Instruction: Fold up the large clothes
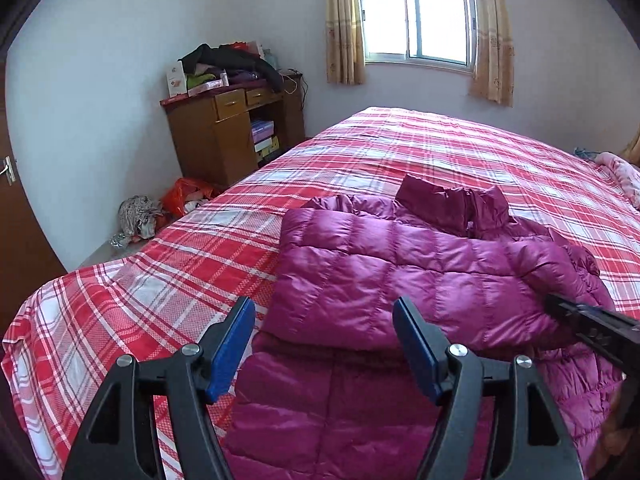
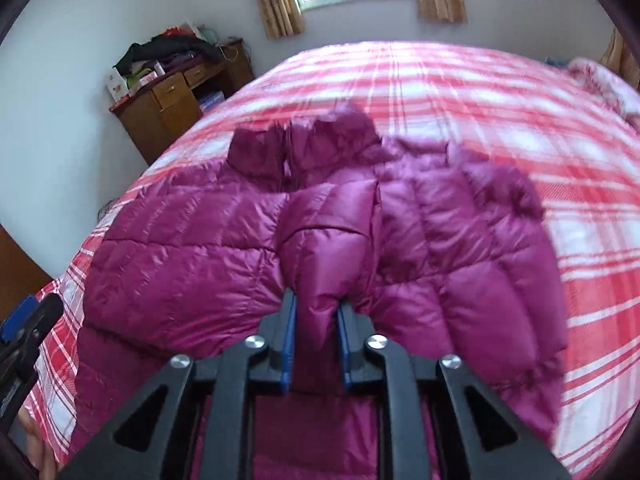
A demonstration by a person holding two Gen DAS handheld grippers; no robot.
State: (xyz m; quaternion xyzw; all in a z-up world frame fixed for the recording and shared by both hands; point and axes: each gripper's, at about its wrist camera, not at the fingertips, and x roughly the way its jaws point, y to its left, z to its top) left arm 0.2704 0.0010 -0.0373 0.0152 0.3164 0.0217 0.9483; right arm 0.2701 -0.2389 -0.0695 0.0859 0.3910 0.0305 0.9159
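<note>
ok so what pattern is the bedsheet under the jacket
A red, pink and white plaid bedsheet, clearest in the left wrist view.

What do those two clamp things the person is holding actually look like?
Each tool is matte black plastic: the left tool and right tool both have two angled fingers with triangular cut-outs, round silver bolts at the pivots, and flat blue pads lining the inner faces. No cables or sleeves show.

Surface: my bed (image 1: pixel 168 264), red-and-white plaid sheet | On it: magenta puffer jacket (image 1: pixel 400 276), partly folded | Far corner: pink blanket (image 1: pixel 622 172)
</note>
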